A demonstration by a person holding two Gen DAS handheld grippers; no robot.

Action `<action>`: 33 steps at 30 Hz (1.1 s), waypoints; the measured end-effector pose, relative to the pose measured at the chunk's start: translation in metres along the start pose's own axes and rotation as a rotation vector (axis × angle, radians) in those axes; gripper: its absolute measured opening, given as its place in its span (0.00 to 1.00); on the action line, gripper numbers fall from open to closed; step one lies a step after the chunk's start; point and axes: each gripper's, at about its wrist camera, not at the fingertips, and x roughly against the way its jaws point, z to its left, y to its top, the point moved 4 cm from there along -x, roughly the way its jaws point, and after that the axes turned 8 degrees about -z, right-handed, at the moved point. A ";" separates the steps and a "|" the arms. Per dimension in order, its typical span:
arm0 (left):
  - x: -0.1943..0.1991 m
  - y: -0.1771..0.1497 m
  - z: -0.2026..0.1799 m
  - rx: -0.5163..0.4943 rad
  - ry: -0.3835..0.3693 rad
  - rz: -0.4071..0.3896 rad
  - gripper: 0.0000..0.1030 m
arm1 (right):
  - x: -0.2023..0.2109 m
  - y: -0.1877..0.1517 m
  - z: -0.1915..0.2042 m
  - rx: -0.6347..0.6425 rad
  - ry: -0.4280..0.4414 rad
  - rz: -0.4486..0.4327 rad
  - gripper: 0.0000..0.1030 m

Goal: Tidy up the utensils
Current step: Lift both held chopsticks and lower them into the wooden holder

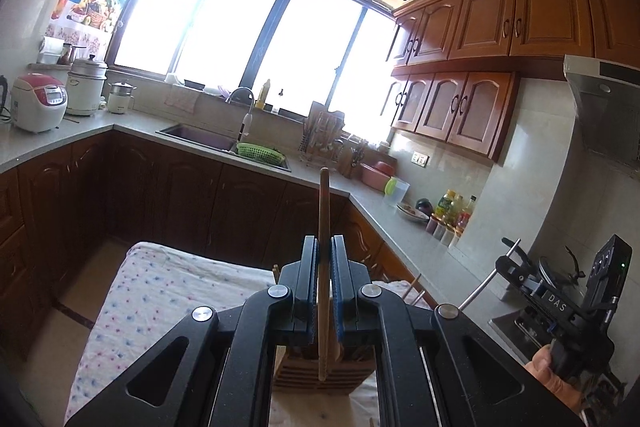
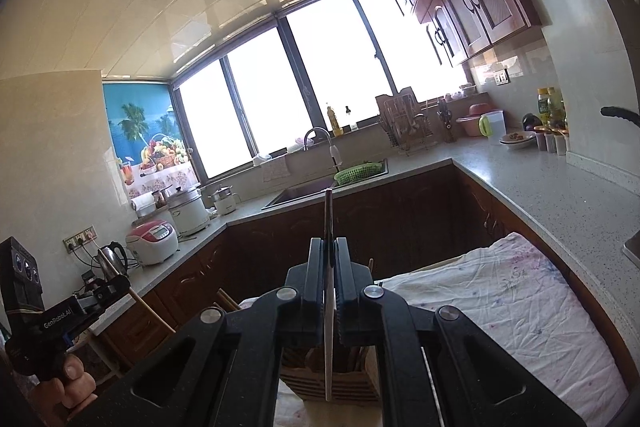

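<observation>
My left gripper (image 1: 324, 255) is shut on a long wooden utensil handle (image 1: 323, 211) that stands upright above a slatted wooden utensil holder (image 1: 324, 373). My right gripper (image 2: 329, 255) is shut on a thin metal utensil (image 2: 329, 219), also upright, above the same holder (image 2: 332, 381), which has other wooden utensils in it. Each gripper shows in the other's view: the right one (image 1: 506, 261) holding its metal rod, the left one (image 2: 120, 283) holding its wooden stick. The lower ends of both utensils hang in front of the holder's slats.
The holder stands on a table covered by a white flowered cloth (image 1: 172, 291). Counters run around it with a sink (image 1: 200, 137), green basket (image 1: 260, 151), rice cookers (image 1: 38, 101), dish rack (image 1: 324, 139) and bottles (image 1: 454, 209). A stove (image 1: 520, 327) lies at right.
</observation>
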 end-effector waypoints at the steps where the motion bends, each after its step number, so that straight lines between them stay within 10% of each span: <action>1: -0.006 -0.001 0.001 0.004 0.002 -0.008 0.05 | -0.005 0.002 0.000 0.005 -0.006 -0.009 0.05; 21: -0.107 -0.087 0.005 0.013 0.083 0.093 0.05 | -0.065 -0.048 -0.027 0.007 -0.051 0.042 0.05; 33: -0.120 -0.081 0.015 0.003 0.081 0.155 0.06 | -0.086 -0.095 -0.033 0.016 -0.049 0.192 0.05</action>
